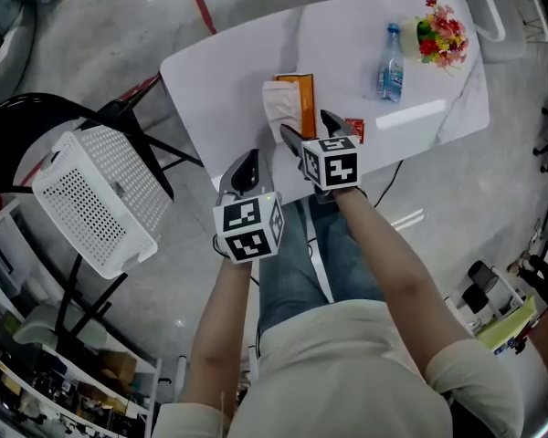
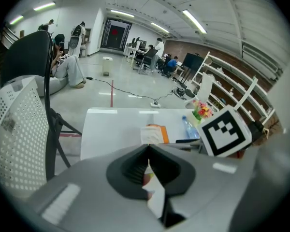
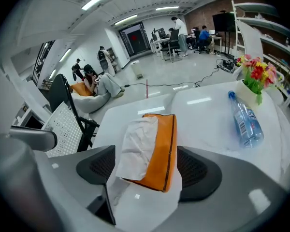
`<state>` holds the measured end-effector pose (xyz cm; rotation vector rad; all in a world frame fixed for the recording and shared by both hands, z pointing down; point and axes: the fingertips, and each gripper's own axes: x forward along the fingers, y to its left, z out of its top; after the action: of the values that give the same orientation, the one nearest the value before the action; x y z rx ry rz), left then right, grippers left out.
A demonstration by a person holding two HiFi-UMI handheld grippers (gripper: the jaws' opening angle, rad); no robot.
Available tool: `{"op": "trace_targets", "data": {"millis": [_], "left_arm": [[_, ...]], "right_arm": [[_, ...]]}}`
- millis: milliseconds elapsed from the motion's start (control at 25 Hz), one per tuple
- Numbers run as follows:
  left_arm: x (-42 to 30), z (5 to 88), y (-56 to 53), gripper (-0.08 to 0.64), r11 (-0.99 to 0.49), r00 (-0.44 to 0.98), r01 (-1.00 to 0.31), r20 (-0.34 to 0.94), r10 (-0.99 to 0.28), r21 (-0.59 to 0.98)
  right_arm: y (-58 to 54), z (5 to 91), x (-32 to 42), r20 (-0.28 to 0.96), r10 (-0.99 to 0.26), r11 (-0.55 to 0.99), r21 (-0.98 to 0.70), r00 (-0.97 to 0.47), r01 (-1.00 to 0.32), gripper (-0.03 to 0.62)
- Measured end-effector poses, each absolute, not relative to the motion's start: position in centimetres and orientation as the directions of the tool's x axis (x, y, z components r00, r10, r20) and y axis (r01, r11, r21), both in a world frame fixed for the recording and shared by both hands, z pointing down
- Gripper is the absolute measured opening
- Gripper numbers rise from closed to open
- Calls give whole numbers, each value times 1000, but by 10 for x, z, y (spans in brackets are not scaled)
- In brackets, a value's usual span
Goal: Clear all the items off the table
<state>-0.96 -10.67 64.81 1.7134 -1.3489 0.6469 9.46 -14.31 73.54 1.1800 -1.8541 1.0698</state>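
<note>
An orange tissue box (image 1: pixel 303 94) with a white tissue (image 1: pixel 279 105) pulled out of its top lies near the front of the white table (image 1: pixel 219 71). My right gripper (image 1: pixel 308 126) stands open with its jaws either side of the box's near end. In the right gripper view the box (image 3: pixel 159 149) sits between the dark pads (image 3: pixel 198 170), which do not press on it. My left gripper (image 1: pixel 248 161) hangs just off the table's front edge, its tips together; in its own view the left gripper (image 2: pixel 147 149) looks shut. A water bottle (image 1: pixel 391 65) and a pot of flowers (image 1: pixel 441 36) stand at the far right.
A small red packet (image 1: pixel 354 130) lies at the table's front edge beside my right gripper. A white perforated basket (image 1: pixel 96 199) rests on a black chair (image 1: pixel 18 135) to the left. Shelves and clutter line the lower left. People sit and stand far off across the room.
</note>
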Motion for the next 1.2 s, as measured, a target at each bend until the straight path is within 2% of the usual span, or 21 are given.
{"op": "trace_targets", "data": {"millis": [600,1200], "left_arm": [[-12,689,-97,9,-48,303,-947,841,-448,316],[-25,698,-88,9,-20,298,-947,853,-429,321]], "right_arm": [[-155,788,89,900,-332,158,-242,-282,-957,459],[-155,816,86,930,-277,89,-228,-244,-970,462]]}}
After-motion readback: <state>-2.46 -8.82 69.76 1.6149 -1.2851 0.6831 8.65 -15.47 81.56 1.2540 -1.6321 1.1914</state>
